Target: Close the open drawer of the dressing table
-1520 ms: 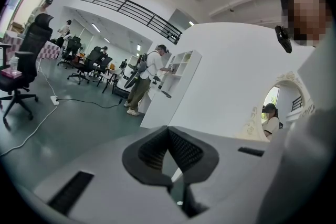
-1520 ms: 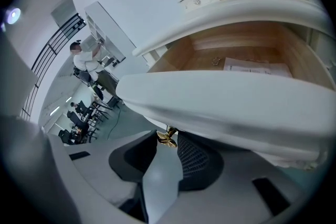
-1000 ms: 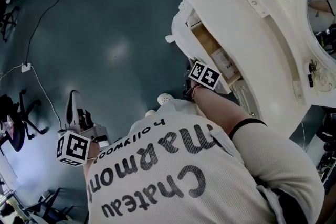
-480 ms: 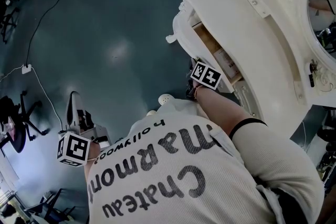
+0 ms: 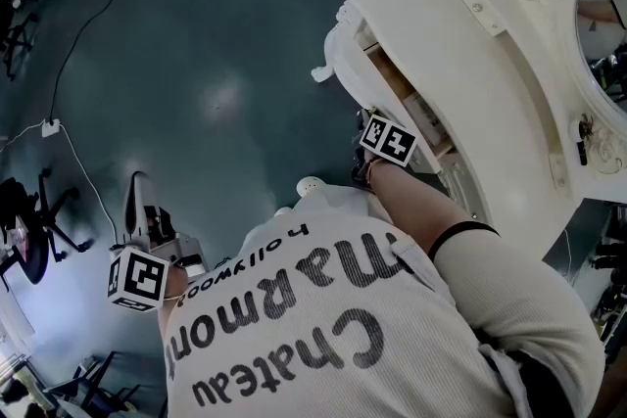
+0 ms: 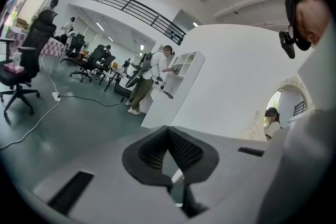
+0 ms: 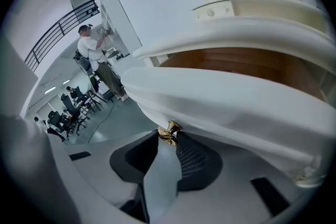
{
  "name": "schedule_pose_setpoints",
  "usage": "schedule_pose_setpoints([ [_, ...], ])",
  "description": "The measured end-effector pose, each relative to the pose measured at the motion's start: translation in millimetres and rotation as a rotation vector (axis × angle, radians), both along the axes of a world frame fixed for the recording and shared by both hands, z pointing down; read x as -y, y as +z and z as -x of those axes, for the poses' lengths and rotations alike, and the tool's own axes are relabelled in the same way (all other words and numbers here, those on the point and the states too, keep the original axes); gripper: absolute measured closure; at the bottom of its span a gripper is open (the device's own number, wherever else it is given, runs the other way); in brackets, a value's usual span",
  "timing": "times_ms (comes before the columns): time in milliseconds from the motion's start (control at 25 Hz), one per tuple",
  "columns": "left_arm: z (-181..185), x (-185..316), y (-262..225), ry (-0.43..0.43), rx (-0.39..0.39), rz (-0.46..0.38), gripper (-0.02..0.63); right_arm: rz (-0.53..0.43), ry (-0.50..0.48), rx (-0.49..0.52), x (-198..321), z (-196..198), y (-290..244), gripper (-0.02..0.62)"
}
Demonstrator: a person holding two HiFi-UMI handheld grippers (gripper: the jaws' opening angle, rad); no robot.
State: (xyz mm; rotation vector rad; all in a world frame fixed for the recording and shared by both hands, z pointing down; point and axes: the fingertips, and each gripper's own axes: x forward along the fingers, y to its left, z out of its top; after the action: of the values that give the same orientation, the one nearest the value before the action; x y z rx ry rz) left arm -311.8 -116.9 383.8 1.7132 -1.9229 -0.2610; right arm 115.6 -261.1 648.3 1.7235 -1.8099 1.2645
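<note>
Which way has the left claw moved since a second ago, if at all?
No. The left claw sits where it was relative to the floor socket.

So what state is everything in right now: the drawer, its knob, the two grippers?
Drawer: open, partly pulled out of the dressing table.
Gold knob: on the drawer front, between the right gripper jaws.
Right gripper: jaws have just been closing, now gripping the gold knob.
Left gripper: shut, empty, away from the dressing table.

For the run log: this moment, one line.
right gripper: jaws just closed onto gold knob | drawer: part open | left gripper: shut, empty
</note>
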Motion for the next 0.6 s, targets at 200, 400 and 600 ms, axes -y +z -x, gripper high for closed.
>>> schedule_pose_setpoints([
  [200, 0.7, -1.6, -0.5, 0.002, 0.0, -0.001, 0.598, -0.001, 0.001, -0.01, 0.9, -2.3, 0.2, 0.471],
  [400, 2.2, -1.7, -2.1, -0.007, 0.001, 0.0, 0.598, 0.0, 0.017, 0.004, 2.2, -3.1, -1.0, 0.471],
  [600, 0.4, -0.4, -2.0, 0.0, 0.005, 0.002, 0.598, -0.001, 0.026, -0.006, 6.7, -10.4, -0.6, 0.469],
])
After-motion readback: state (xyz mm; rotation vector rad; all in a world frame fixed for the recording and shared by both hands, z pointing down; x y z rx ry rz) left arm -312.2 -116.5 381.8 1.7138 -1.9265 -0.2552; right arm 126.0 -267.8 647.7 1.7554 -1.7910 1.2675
